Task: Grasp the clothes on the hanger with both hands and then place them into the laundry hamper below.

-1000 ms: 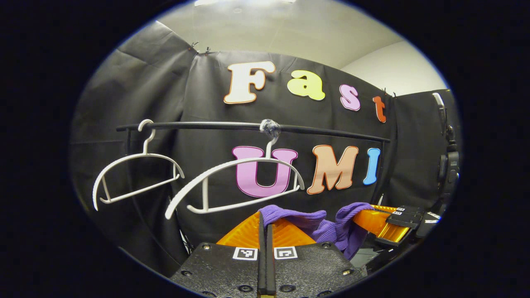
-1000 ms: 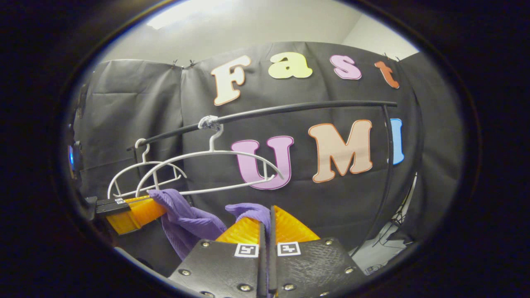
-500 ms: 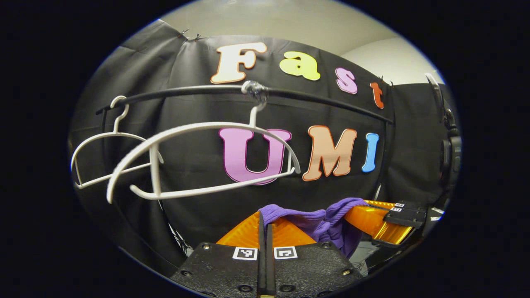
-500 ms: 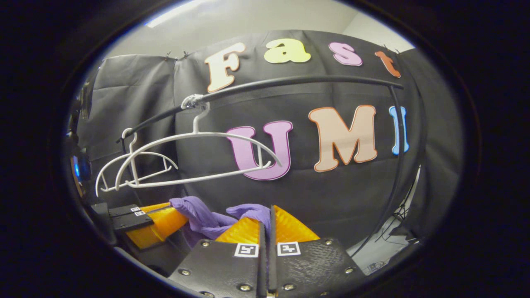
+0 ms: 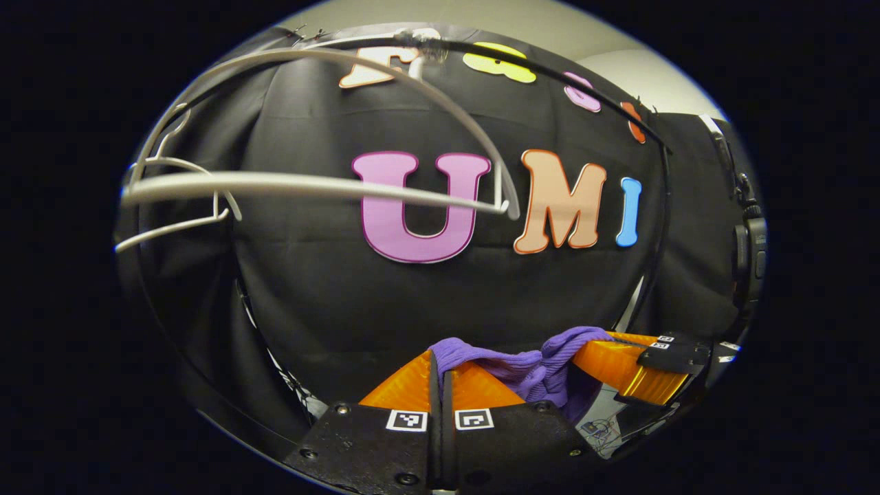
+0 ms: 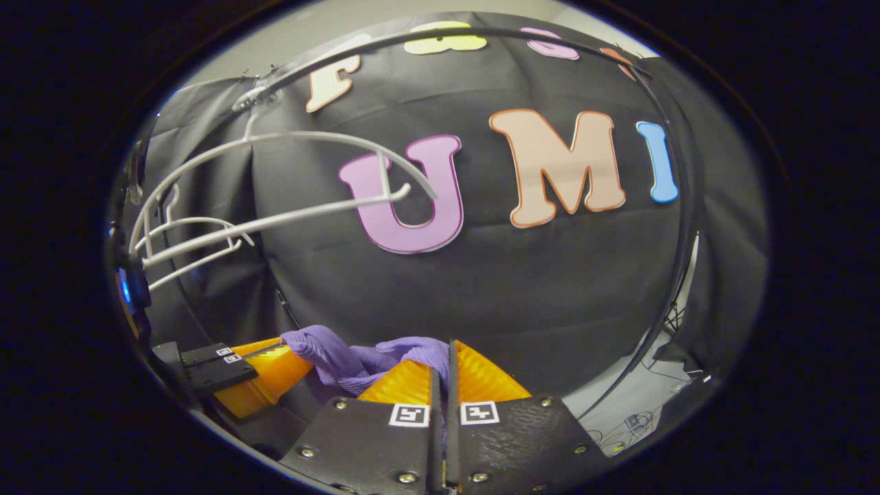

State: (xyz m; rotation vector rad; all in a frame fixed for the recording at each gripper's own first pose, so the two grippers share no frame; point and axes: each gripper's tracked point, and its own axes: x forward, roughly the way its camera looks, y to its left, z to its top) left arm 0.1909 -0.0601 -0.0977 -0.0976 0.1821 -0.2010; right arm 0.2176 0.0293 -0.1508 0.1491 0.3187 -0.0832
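Hangers [image 5: 309, 185] hang bare on the black rail [image 5: 550, 65], up high on the left. Below them, near the cameras, the purple cloth [image 5: 522, 364] sags between the two grippers. The left gripper [image 5: 440, 375] has its fingers pressed together, pinching one edge of the cloth. To the right, the right gripper [image 6: 443, 368] pinches the other edge the same way. The cloth looks soft, light and floppy, so holding it by two edges should keep it from bunching. I cannot see the hamper.
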